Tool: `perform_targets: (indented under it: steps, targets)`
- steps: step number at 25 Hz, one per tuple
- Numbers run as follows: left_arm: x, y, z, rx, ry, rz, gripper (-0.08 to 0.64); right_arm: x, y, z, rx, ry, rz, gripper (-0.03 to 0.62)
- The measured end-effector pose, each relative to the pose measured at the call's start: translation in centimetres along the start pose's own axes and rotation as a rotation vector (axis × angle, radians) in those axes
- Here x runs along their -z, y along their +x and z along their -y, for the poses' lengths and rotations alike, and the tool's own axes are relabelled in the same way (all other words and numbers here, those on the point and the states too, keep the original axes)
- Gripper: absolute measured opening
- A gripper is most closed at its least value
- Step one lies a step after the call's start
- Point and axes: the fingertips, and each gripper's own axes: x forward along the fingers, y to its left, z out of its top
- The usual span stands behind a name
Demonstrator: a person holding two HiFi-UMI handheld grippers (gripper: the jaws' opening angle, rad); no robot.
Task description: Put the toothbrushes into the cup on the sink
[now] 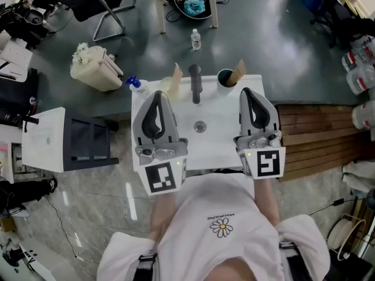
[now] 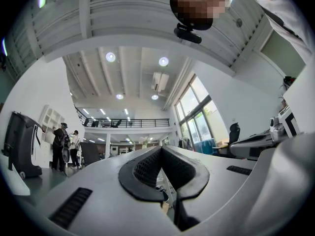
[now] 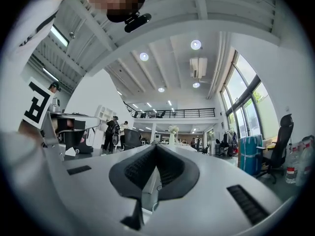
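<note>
The cup (image 1: 224,78) sits at the back right corner of the sink (image 1: 222,127), dark and round, and a tan toothbrush (image 1: 238,71) already stands in it, leaning out to the right. Now sweeping across from the left: out on the grey floor, a cream bin (image 1: 94,72) lined with a white bag, with crumpled white stuff poking out of its top. At the sink's back left corner there's a bottle (image 1: 133,84) with a blue cap. Just beside it, left of the tap (image 1: 195,82), a second tan toothbrush (image 1: 176,75) leans upright at the back edge, well apart from the cup; it's too small to tell whether it stands in anything. In front of that, the left gripper (image 1: 157,96) hangs over the left side of the white basin with its jaws pressed tip to tip and nothing between them, and its own view shows only the room beyond. In the centre, the dark tap points forward over the basin, and the drain (image 1: 200,126) sits in the middle of the bare white bowl. Then on the right, the right gripper (image 1: 246,92) is over the right side of the basin, just in front of the cup, with its jaws likewise closed together on nothing.
</note>
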Motion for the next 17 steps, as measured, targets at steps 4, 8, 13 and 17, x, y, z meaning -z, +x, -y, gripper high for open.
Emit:
perform_targets:
  steps: [4,8,13,17]
  targets:
    - [-0.02,-0.11,-0.23,-0.007,-0.002,0.002,0.016,-0.19,-0.13,-0.05,-0.002,0.003,-0.003,0.011]
    - [0.14,-0.22,-0.43,-0.010,-0.004,0.000,0.016,-0.29,0.00,-0.07,-0.003,0.018,-0.003,0.011]
    - [0.21,-0.26,-0.52,-0.009,-0.009,0.000,0.015,0.54,0.06,-0.28,-0.012,0.034,-0.027,0.011]
    - [0.10,-0.31,-0.81,-0.010,-0.007,0.010,0.015,0.54,0.09,-0.52,-0.013,0.056,-0.027,0.011]
